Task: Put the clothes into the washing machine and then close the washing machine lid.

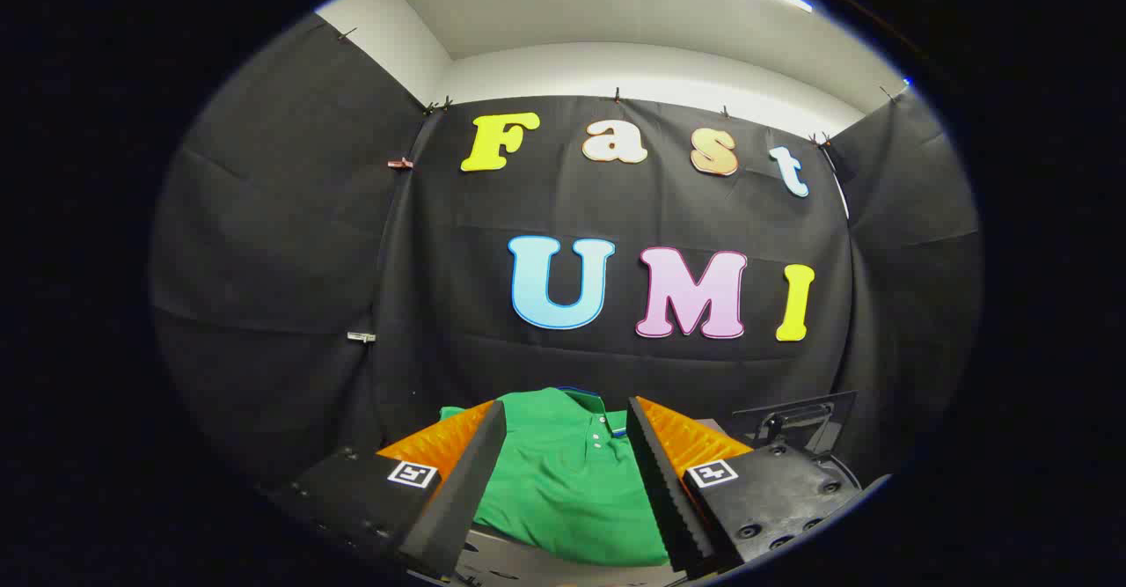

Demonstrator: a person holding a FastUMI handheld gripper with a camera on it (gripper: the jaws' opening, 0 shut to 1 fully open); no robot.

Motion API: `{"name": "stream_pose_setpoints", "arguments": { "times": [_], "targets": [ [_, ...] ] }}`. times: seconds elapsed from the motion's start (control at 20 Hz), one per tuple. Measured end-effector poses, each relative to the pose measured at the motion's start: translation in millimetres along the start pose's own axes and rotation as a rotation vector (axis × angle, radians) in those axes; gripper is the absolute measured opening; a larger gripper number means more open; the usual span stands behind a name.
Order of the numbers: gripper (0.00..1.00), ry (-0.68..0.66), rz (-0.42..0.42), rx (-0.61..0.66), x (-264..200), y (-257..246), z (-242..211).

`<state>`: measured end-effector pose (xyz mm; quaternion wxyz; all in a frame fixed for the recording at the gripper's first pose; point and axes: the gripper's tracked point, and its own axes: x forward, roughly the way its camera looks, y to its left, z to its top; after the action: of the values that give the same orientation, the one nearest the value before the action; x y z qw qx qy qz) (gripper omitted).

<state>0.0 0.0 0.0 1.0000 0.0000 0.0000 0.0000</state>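
A green polo shirt (563, 473) with small white buttons at its collar lies flat on a pale surface, spreading between and just beyond my two fingers. My gripper (567, 433) is open, its black and orange fingers (462, 464) held wide apart above the shirt with nothing pressed between them. Behind my right finger stands a dark hinged part (796, 420), tilted upward; it looks like the washing machine's raised lid, though I cannot tell for sure.
Black cloth walls close the booth on the far side and both flanks, a short way beyond the shirt. A grey edge of the surface (545, 565) shows under the shirt's near hem.
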Motion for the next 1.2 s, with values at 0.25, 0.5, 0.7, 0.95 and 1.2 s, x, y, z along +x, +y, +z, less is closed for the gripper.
{"name": "stream_pose_setpoints", "arguments": {
  "times": [0.25, 0.5, 0.7, 0.95, 1.2],
  "targets": [
    [0.87, -0.012, 0.003, -0.005, -1.6, 2.1, 3.6],
    [0.88, -0.029, 0.008, -0.011, -3.6, 2.0, 8.8],
    [0.88, -0.03, 0.009, -0.01, -3.3, 1.7, 9.2],
    [0.88, -0.03, 0.01, -0.01, -5.0, 1.5, 9.0],
    [0.88, -0.021, 0.012, -0.008, -4.5, -1.1, 5.9]
  ]
}}
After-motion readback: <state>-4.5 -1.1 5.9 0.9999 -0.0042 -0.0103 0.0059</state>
